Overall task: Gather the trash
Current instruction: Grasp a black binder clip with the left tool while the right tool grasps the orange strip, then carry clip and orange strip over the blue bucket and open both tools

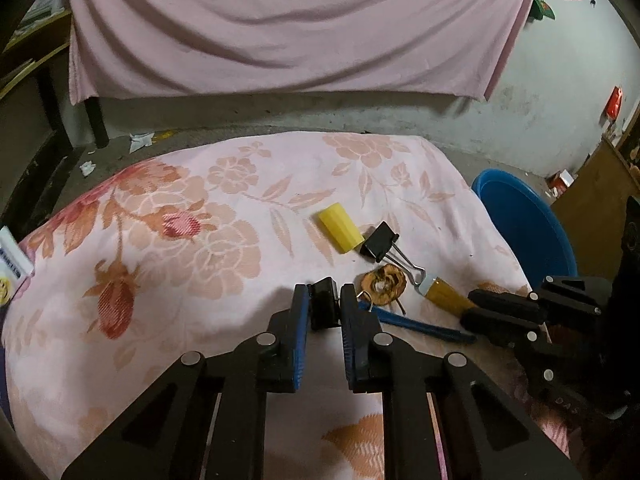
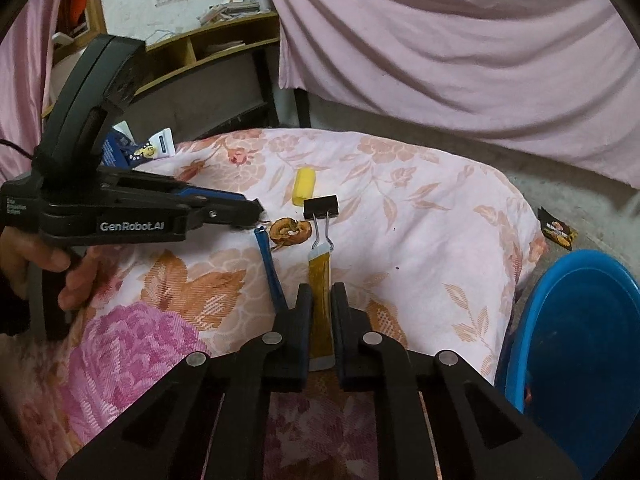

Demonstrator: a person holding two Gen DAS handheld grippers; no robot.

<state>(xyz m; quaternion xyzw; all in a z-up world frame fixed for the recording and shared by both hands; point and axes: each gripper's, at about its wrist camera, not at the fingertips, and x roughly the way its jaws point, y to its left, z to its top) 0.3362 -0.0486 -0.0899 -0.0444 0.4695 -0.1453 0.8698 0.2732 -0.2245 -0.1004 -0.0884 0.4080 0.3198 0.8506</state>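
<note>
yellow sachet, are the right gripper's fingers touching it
Touching. The right wrist view shows the right gripper with both fingers pressed against the sides of the yellow sachet, no gap visible.

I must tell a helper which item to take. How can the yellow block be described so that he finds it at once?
Start at the flowered cloth beside the blue basin. Near its middle lies a cluster of small items; the yellow block is the farthest, just beyond the black binder clip. It alone is pale yellow, short and stubby.
</note>
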